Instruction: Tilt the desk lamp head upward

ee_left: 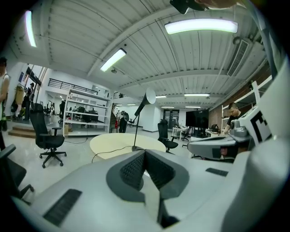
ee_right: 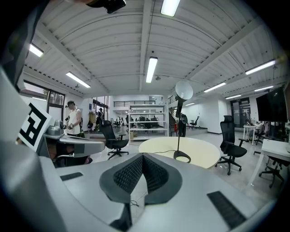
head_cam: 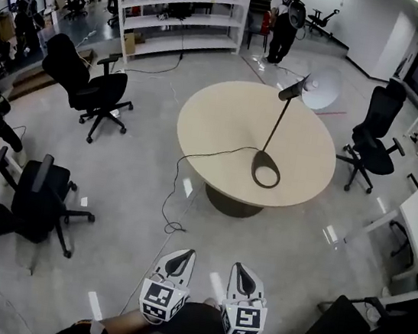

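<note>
A black desk lamp stands on the round beige table (head_cam: 222, 126), with a ring base (head_cam: 266, 169), a thin stem and a white disc head (head_cam: 319, 87) at the top. The lamp head (ee_left: 150, 95) also shows in the left gripper view, and the head (ee_right: 183, 89) and ring base (ee_right: 182, 157) in the right gripper view. My left gripper (head_cam: 184, 258) and right gripper (head_cam: 246, 273) are side by side near my body, far short of the table. Both are shut with nothing between the pads (ee_left: 144, 168) (ee_right: 142, 171).
Black office chairs stand around: one at the left (head_cam: 89, 84), one nearer (head_cam: 39, 196), one right of the table (head_cam: 370, 143). The lamp's black cable (head_cam: 194, 160) runs off the table to the floor. White shelving (head_cam: 182, 4) lines the back. A person (head_cam: 280, 18) stands beyond it.
</note>
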Demonstrator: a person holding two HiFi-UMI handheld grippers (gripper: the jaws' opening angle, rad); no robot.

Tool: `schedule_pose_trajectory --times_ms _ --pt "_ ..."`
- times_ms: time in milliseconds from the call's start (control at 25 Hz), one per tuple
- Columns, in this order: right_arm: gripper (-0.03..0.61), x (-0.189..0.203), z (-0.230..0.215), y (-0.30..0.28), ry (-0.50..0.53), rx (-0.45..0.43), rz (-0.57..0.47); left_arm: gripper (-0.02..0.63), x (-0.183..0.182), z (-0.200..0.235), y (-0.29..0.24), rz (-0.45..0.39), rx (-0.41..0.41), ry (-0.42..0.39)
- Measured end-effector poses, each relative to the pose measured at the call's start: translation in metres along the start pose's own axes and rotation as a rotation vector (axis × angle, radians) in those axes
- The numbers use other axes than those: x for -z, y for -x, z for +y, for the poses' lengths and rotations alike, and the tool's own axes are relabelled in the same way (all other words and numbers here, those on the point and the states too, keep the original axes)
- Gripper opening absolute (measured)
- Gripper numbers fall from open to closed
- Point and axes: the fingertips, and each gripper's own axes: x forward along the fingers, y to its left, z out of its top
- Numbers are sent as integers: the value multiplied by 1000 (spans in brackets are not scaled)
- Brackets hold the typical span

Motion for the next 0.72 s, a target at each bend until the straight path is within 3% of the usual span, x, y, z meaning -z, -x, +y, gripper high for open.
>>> schedule_pose_trajectory --times_ms 240,720 --pt "14 1 19 -1 -6 14 12 46 4 16 14 11 4 20" --pt "14 0 11 2 -5 16 12 46 0 12 12 16 5 9"
